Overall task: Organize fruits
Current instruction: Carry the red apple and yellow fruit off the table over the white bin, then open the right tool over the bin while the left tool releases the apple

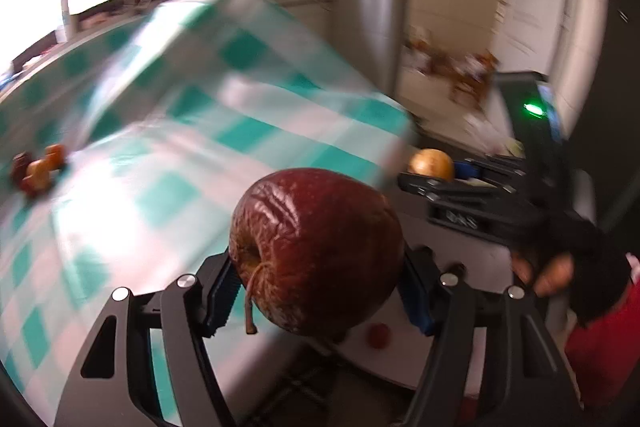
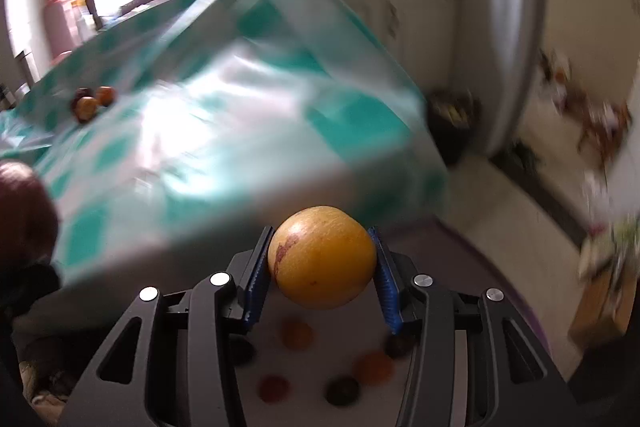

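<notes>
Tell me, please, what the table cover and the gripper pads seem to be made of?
The table cover looks like glossy plastic or oilcloth: strong white glare over its green check. The pads look like blue ribbed rubber or soft plastic, matte, with fine ridges along their faces; which one, I cannot tell.

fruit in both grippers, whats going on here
A person is sorting fruit with two handheld grippers. The left gripper is shut on a wrinkled dark red apple, the right gripper on a yellow-orange fruit. Both are held above the edge of a table with a green checked cloth, where a few small fruits lie.
</notes>
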### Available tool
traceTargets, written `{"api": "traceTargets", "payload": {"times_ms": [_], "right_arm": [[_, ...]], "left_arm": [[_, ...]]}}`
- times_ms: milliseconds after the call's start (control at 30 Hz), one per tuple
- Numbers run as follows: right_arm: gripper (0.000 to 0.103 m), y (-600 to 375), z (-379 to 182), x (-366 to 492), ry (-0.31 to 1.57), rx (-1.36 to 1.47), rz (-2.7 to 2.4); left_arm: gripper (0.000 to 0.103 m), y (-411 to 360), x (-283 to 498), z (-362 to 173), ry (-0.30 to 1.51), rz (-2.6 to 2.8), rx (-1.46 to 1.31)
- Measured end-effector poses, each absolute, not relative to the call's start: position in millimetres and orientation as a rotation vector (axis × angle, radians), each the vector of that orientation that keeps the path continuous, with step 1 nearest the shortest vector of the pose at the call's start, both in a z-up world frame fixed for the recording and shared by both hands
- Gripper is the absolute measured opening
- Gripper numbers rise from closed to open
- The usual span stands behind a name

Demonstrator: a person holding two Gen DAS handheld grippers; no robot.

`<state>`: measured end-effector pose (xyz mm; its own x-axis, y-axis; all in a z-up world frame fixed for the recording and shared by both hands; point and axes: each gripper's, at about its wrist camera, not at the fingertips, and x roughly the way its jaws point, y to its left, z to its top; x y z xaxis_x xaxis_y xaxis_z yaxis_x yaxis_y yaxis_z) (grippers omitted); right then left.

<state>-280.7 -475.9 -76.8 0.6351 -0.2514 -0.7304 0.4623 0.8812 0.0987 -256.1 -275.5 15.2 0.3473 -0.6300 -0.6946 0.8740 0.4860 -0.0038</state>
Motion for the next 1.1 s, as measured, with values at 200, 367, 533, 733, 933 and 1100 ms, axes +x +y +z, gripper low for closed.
{"api": "traceTargets", "payload": {"times_ms": [200,367,533,733,933,1100], "right_arm": [[0.046,-526,-129,-285,0.935,0.388,-0.51],[0.046,-544,-168,-271,1.032,0.436,-0.508],[0.046,-548,-206,-255,1.119,0.453,-0.496],[0.046,-540,-239,-246,1.174,0.482,-0.459],[0.047,-533,-262,-242,1.213,0.492,-0.448],[0.048,-534,-266,-236,1.214,0.501,-0.451]], "left_arm": [[0.068,-322,-280,-33,0.77,-1.146,0.559],[0.068,-358,-291,-83,0.875,-1.199,0.714],[0.068,-377,-301,-124,0.928,-1.24,0.848],[0.068,-385,-328,-164,0.924,-1.281,1.031],[0.068,-390,-347,-183,0.899,-1.315,1.162],[0.069,-396,-345,-191,0.929,-1.311,1.178]]}}
